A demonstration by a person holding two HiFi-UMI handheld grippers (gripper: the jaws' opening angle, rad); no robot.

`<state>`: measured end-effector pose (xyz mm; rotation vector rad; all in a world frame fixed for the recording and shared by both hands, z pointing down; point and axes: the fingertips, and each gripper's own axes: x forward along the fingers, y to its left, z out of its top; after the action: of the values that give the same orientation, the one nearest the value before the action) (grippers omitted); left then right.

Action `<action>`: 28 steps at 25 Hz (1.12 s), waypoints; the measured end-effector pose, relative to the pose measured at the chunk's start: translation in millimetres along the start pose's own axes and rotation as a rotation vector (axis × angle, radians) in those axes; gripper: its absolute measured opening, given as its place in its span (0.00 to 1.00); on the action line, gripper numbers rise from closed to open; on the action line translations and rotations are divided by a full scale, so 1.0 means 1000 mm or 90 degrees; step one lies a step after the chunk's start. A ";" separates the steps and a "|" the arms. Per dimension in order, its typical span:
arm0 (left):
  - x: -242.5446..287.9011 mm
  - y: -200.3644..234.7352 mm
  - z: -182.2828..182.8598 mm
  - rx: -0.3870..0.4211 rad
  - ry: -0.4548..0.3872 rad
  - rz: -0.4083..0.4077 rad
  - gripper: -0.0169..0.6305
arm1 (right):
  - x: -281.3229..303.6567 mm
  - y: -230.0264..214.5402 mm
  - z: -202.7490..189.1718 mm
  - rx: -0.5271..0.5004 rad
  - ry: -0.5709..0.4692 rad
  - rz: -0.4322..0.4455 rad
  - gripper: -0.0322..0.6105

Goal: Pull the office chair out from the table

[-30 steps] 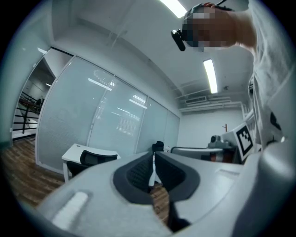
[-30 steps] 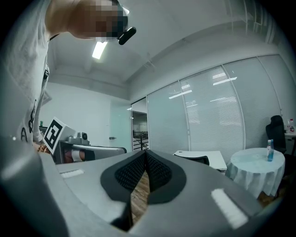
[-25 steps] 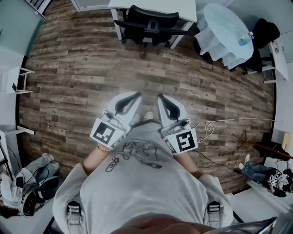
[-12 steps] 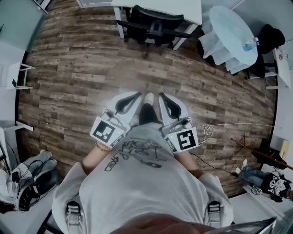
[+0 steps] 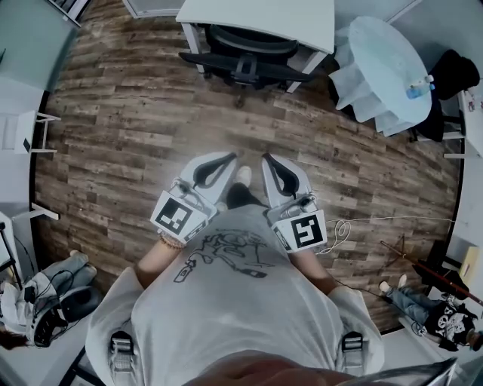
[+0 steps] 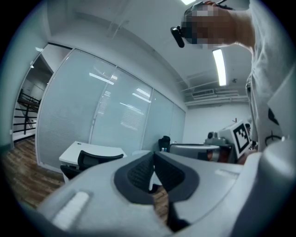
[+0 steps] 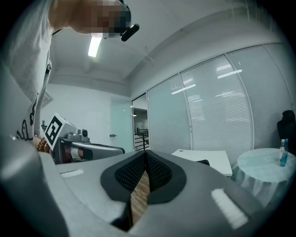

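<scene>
A black office chair [image 5: 247, 54] stands tucked under a white table [image 5: 260, 16] at the top of the head view, its back facing me. In the left gripper view the chair [image 6: 95, 160] shows small at the left, under the table [image 6: 88, 151]. My left gripper [image 5: 230, 157] and right gripper [image 5: 266, 158] are held side by side close to my body, pointing level toward the chair, far short of it. Both are shut with nothing between the jaws. In the right gripper view the table [image 7: 206, 159] lies beyond my right gripper [image 7: 145, 153].
A round table under a pale cloth [image 5: 381, 56] with a bottle [image 5: 416, 88] stands right of the white table. Wood-plank floor [image 5: 136, 128] stretches between me and the chair. A cable [image 5: 355, 224] lies at the right; seated people's legs show at lower left and right.
I have walked toward the chair: chair and table sit lower and larger in the head view. The grippers stay together in front of me, both shut.
</scene>
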<state>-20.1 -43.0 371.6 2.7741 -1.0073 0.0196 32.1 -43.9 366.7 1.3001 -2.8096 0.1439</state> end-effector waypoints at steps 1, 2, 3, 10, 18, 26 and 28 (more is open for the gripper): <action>0.011 0.004 0.002 0.004 0.003 0.002 0.03 | 0.004 -0.013 0.002 -0.002 -0.001 0.000 0.06; 0.021 0.008 0.004 0.008 0.005 0.004 0.03 | 0.007 -0.025 0.004 -0.005 -0.003 -0.001 0.06; 0.030 0.012 0.006 0.011 0.008 0.005 0.03 | 0.010 -0.036 0.007 -0.006 -0.005 -0.002 0.06; 0.076 0.031 0.007 0.037 0.022 0.015 0.03 | 0.019 -0.088 0.010 -0.019 0.003 -0.005 0.06; 0.101 0.057 0.003 0.062 0.040 0.036 0.03 | 0.034 -0.117 0.004 -0.038 0.014 -0.003 0.06; 0.119 0.109 -0.005 0.124 0.072 0.035 0.03 | 0.081 -0.137 -0.001 -0.050 0.015 -0.013 0.06; 0.129 0.124 -0.010 0.133 0.085 0.030 0.03 | 0.094 -0.147 -0.006 -0.064 0.024 -0.012 0.06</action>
<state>0.3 -216.1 413.0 2.8854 -1.0932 0.3313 82.8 -209.2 389.3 1.2885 -2.7343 0.0264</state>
